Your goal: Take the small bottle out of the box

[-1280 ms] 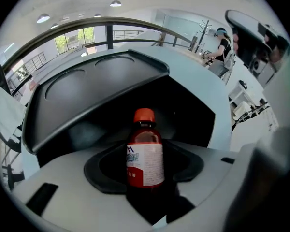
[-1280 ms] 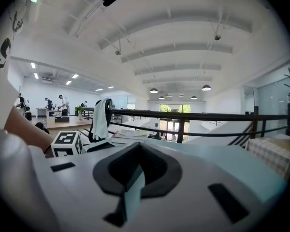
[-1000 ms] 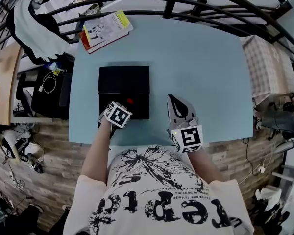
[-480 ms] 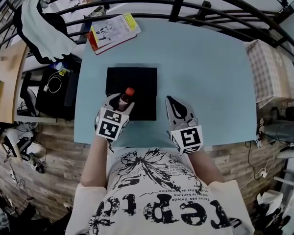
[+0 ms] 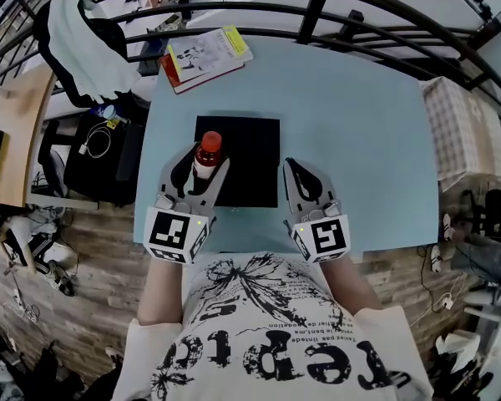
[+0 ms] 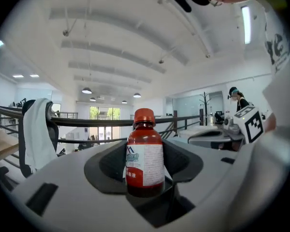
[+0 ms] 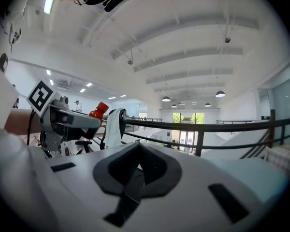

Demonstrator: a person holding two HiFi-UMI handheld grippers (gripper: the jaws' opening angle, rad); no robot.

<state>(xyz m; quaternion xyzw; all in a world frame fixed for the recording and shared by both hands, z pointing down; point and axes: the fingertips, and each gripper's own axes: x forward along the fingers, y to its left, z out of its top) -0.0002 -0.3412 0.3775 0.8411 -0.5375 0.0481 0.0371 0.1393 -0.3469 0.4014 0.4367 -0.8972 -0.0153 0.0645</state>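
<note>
The small bottle (image 5: 206,154) has dark red contents, a red cap and a white label. My left gripper (image 5: 202,159) is shut on the small bottle (image 6: 145,158) and holds it upright, lifted above the black box (image 5: 252,162) on the light blue table (image 5: 351,115). In the right gripper view the bottle's cap (image 7: 101,108) shows at the left, above the left gripper. My right gripper (image 5: 299,174) hovers just right of the box, jaws closed together with nothing between them (image 7: 135,166).
A stack of books (image 5: 207,55) lies at the table's far left corner. A dark metal railing (image 5: 317,7) runs behind the table. A chair with a white cloth (image 5: 75,40) and a black bag (image 5: 100,153) stand to the left. The table's near edge is at my body.
My left gripper has risen out of the box with the bottle and drawn back toward me. The right gripper has barely moved.
</note>
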